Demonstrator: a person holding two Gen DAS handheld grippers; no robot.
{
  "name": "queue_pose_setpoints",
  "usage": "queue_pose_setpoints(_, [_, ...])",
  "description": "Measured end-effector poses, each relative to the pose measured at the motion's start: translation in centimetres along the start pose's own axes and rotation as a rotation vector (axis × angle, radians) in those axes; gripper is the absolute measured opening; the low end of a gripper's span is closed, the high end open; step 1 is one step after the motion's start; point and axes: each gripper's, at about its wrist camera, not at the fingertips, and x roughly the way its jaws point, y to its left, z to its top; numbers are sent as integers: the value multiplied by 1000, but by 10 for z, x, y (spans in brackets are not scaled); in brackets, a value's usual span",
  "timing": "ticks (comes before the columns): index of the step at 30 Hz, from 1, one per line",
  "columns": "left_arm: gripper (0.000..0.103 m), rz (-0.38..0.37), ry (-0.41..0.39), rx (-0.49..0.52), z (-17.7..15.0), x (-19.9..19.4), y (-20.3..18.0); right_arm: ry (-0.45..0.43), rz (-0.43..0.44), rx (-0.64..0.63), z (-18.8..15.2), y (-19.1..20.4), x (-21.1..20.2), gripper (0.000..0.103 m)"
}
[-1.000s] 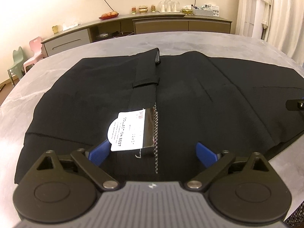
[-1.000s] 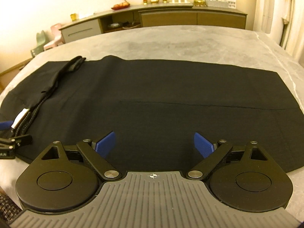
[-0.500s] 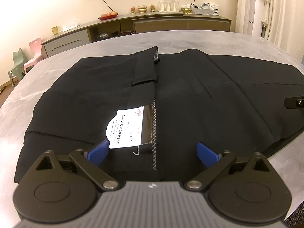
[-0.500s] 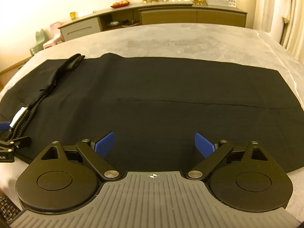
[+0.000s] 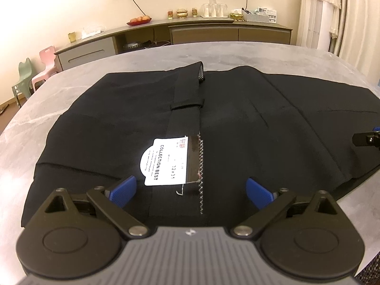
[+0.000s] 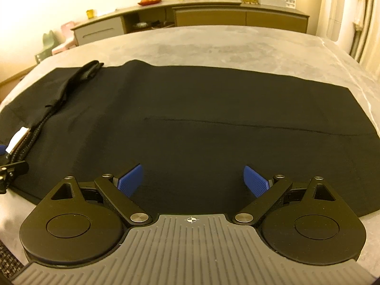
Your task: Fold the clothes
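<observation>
black trousers (image 5: 237, 128) | spread flat on grey table | waistband tag (image 5: 166, 161) showing

One black garment (image 5: 237, 123), one label (image 5: 166, 161), two grippers (image 5: 190, 190)

White tag (image 5: 166, 161) on black trousers (image 5: 237, 123) reads "COLLECTION BEST" (also "32x31")

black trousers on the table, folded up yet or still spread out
Spread flat. The black trousers lie across the grey table, waistband and white tag exposed; both tongs hang open above the near edge, gripping nothing.
</observation>
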Motion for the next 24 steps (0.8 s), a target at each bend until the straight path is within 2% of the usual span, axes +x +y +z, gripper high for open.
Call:
queue_pose_setpoints(13, [103,-16,-53,64,1,-9,-19,-4,-12,-7,0,1,2,94])
queue_pose_setpoints(16, [103,-9,-41,83,2,-1,-26,-7,-7,-15,0,4,3,94])
queue_pose_setpoints(21, [103,54,-36,75,2,11,-20,-9,-13,-53,-2,8,5,94])
queue_pose_setpoints(24, [103,85,-23,12,4,15,-3,-10,-16,-69,-2,7,5,94])
